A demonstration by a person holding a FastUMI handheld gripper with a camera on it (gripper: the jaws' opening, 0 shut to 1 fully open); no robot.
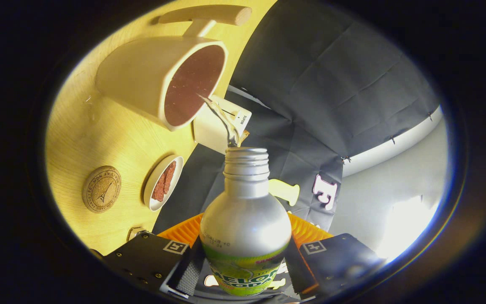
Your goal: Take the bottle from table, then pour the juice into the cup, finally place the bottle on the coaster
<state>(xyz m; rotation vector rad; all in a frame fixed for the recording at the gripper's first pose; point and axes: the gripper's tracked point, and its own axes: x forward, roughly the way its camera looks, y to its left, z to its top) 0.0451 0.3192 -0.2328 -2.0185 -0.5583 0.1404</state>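
Pouring juice from bottle (245, 219) into cup (171, 80).
Our tool (243, 270) clamps the bottle on both sides; we keep the thin stream inside the rim, tilting slowly.

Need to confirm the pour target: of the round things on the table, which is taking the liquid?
The big handled cup: the stream from the bottle, shut between the gripper fingers, reaches it. The small dish and coaster are untouched.

A pale wooden bench (95, 126) shows straight grain under warm light; behind it hangs creased black cloth (331, 84), pinned along its edge. Beyond the cloth lies a plain pale wall (386, 185); a bright glare patch (407, 223) sits on it.
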